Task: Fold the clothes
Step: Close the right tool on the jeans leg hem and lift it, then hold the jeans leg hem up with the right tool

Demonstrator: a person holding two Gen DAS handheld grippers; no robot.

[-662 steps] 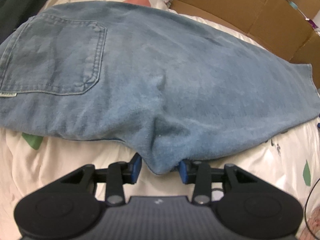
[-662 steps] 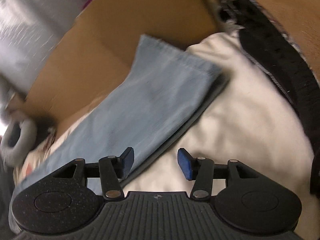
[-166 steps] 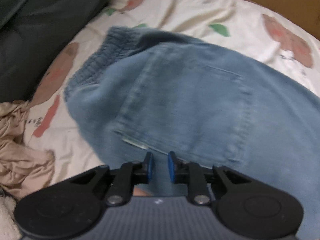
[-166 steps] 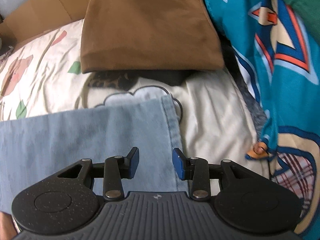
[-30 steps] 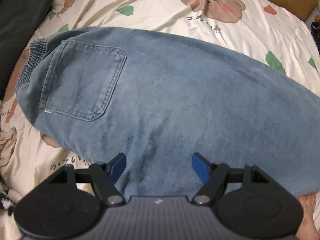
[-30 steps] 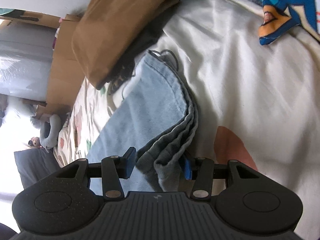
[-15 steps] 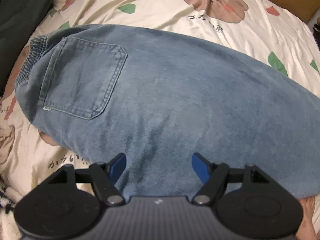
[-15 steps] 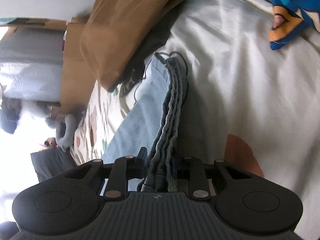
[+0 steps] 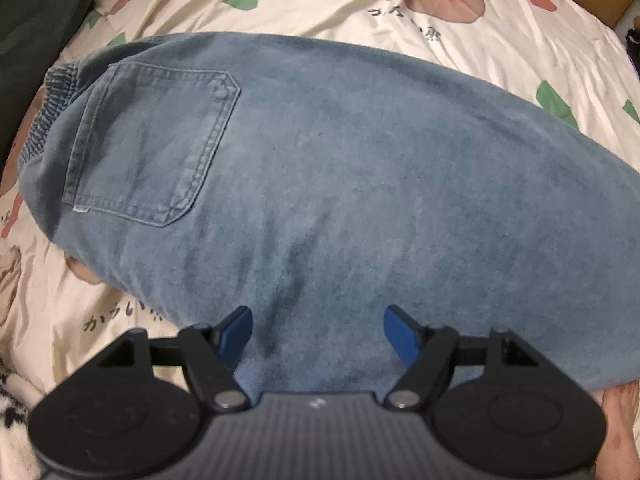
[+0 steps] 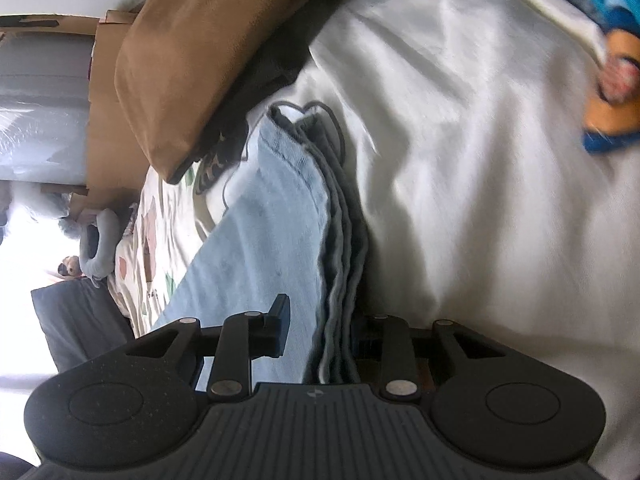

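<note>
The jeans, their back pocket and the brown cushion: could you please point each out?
jeans (image 9: 380, 184): left wrist view, mid-leg denim.
back pocket (image 9: 152, 144): left wrist view, pocket centre.
brown cushion (image 10: 200, 48): right wrist view, top face.

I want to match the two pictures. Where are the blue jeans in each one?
Left wrist: the jeans fill the middle, back pocket at left, under the open left gripper.
Right wrist: their stacked leg hems run up the middle, pinched in the right gripper.
Shared landmark: the cream printed bedsheet.
</note>
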